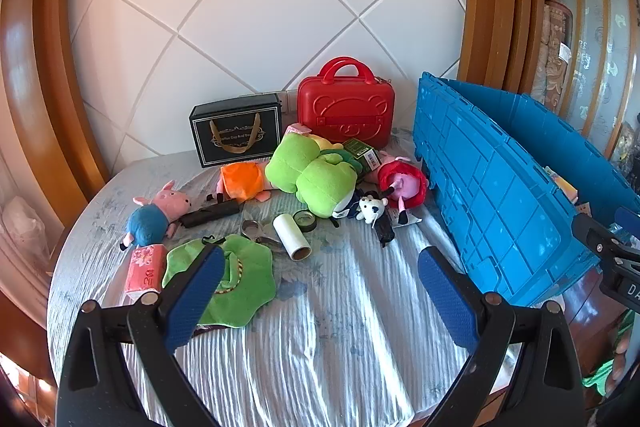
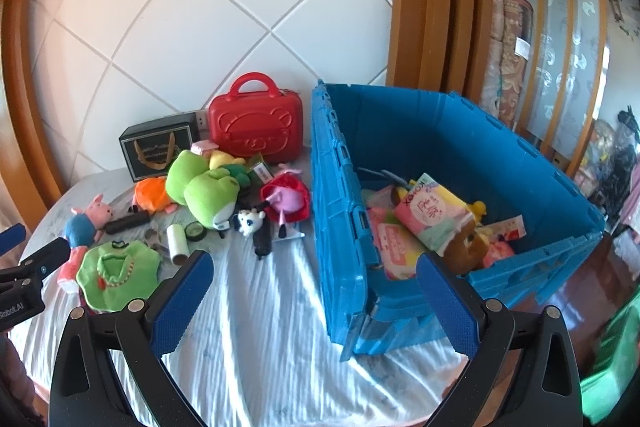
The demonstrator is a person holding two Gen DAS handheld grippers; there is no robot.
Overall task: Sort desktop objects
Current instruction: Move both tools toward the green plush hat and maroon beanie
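Tissue packs [image 2: 434, 217] and soft toys fill blue crate [image 2: 440, 131]; both grippers' jaws gape, holding nothing.

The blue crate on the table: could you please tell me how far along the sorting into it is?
Partly done: the blue crate already holds tissue packs and a brown plush. Nothing is in hand; the left claw and right claw are open and empty. Left on the cloth: green frog plush, pig plush, lint roller, green bib.
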